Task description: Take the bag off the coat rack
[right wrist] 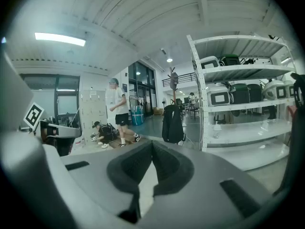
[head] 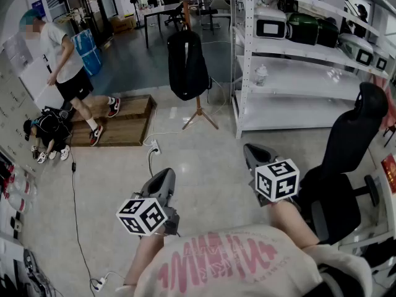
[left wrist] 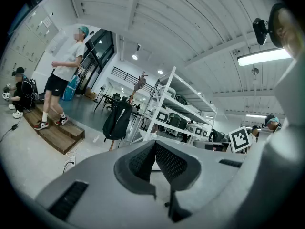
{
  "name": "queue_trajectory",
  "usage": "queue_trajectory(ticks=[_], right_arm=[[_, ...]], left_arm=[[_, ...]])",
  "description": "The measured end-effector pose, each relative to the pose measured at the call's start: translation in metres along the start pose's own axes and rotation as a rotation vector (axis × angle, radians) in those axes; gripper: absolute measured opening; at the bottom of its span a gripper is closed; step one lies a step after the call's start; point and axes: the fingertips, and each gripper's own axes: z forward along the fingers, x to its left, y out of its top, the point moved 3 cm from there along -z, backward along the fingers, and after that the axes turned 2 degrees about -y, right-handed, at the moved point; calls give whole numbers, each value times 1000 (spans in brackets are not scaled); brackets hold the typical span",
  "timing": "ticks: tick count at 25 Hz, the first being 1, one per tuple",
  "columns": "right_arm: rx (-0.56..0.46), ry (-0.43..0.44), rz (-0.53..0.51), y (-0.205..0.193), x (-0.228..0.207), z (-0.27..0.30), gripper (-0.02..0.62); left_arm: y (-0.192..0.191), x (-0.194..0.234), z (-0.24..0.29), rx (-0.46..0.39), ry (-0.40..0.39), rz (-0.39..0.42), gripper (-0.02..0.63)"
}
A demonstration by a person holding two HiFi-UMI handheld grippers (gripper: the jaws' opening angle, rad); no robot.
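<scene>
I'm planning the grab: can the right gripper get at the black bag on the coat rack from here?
Probably not yet. The bag hangs far beyond the right gripper, which is shut; open floor between leaves the way free for stepping closer.

A black backpack-style bag [head: 187, 64] hangs upright on the coat rack [head: 199, 117], its slack body covering most of the pole. The rack stands on three splayed wooden legs on the pale floor [head: 204, 166], near the corner of the white shelving [head: 245, 73], its top poking out above the bag.
</scene>
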Motion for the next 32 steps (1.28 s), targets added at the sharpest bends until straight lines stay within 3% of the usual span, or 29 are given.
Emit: queue_trajectory(ticks=[11, 21, 32], right_arm=[[21, 17, 0, 3, -9, 5, 6], [8, 16, 42, 6, 8, 22, 6], [55, -49, 90, -32, 28, 28, 6]], left_arm=[[1, -5, 7, -6, 8, -8, 5], [11, 23, -7, -17, 27, -12, 5], [-6, 60, -19, 35, 16, -26, 5]])
